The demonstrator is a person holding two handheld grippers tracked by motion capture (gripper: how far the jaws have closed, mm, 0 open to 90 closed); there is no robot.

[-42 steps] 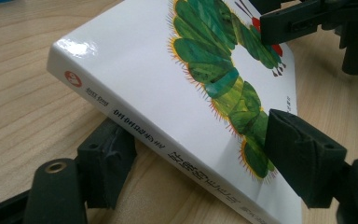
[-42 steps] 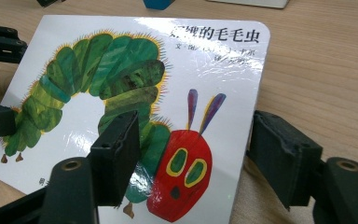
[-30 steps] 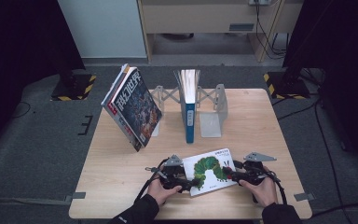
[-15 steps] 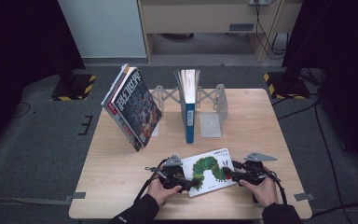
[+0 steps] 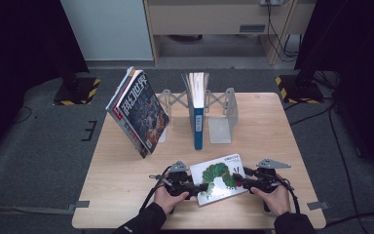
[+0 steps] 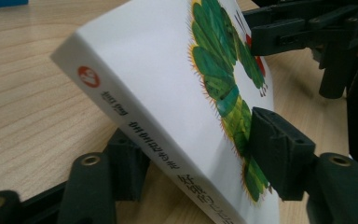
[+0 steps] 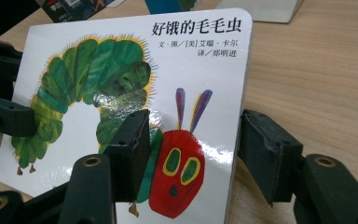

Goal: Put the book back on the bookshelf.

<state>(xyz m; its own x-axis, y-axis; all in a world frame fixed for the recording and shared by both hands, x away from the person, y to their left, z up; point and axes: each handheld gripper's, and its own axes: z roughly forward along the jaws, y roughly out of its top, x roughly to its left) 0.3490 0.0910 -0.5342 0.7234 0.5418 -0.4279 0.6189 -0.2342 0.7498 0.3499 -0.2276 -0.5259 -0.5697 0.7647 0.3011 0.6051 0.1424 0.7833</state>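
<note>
Two tools [image 5: 200,186] [image 5: 238,182] apparently grip one caterpillar book [image 5: 219,178].

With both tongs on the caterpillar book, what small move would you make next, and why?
Probably lift it a little, both hands together. The left tongs and right tongs each straddle an edge of the caterpillar book, which already looks tilted off the table.

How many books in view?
3: caterpillar book at the near edge between left gripper and right gripper; blue book upright in the rack; dark-covered book leaning at its left end.
</note>
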